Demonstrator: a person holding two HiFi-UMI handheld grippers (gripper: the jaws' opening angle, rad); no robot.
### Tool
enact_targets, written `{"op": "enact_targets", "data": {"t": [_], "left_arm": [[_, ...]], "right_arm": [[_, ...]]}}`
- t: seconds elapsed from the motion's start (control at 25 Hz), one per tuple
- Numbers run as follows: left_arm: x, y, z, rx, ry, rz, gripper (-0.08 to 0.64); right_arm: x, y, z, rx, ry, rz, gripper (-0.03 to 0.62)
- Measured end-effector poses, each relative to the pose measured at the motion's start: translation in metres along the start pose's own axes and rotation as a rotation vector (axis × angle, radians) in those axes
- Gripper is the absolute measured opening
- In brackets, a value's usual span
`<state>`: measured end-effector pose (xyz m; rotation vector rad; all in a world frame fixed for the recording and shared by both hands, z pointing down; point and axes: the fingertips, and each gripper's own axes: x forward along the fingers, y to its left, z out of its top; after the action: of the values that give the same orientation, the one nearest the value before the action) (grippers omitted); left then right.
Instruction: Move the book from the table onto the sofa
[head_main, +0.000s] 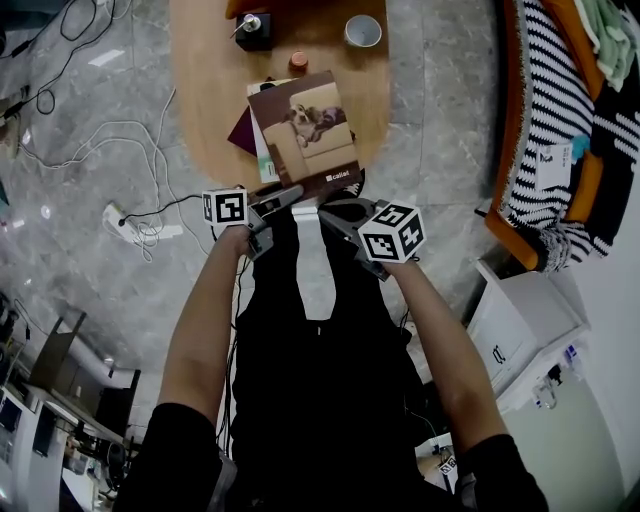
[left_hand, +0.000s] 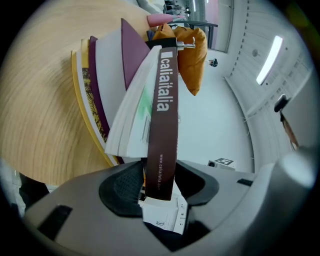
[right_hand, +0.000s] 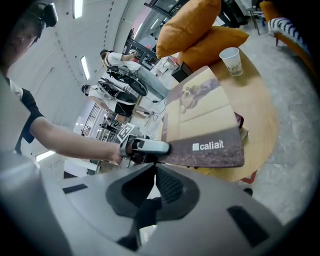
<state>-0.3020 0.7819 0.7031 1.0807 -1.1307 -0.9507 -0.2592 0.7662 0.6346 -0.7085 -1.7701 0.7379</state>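
Only left gripper view shows L tongs (left_hand: 159, 189) nipping book (left_hand: 164, 102).

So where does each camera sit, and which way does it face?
Head view: on the person's head, looking steeply down at the wooden table and catalogue; left arm and right arm show.
Left gripper view: on the left hand-held gripper, looking along jaws closed on the catalogue's spine; only the gripper shows.
Right gripper view: on the right hand-held gripper, shut, empty, facing the catalogue's cover; left arm shows.
All share the catalogue.

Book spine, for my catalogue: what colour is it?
The spine is dark brown with white lettering; left gripper view.
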Motion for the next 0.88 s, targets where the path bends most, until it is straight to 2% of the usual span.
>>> {"op": "enact_targets", "data": {"t": [0.12,0.28,0.64,0.88], "left_arm": [[-0.001,-0.010,-0.002,0.034,0.013,-0.047,0.152],[-0.002,-0.024,-0.001,0.025,0.003,-0.114,0.147],[-0.007,-0.049,-0.005,0.051,0.000,-0.176,0.146],[-0.020,-0.078,-0.006,0.072,0.001,-0.181,0.146]], "right_arm": [[0.002,0.004,0.003,0.002,-0.013,0.002,0.012],[0.004,0.009,0.007,0.004,-0.027,0.006,0.012],[-0.003,0.015,0.011,0.000,-0.048,0.004,0.012],[-0.028,0.036,0.029,-0.003,-0.128,0.015,0.011]]}}
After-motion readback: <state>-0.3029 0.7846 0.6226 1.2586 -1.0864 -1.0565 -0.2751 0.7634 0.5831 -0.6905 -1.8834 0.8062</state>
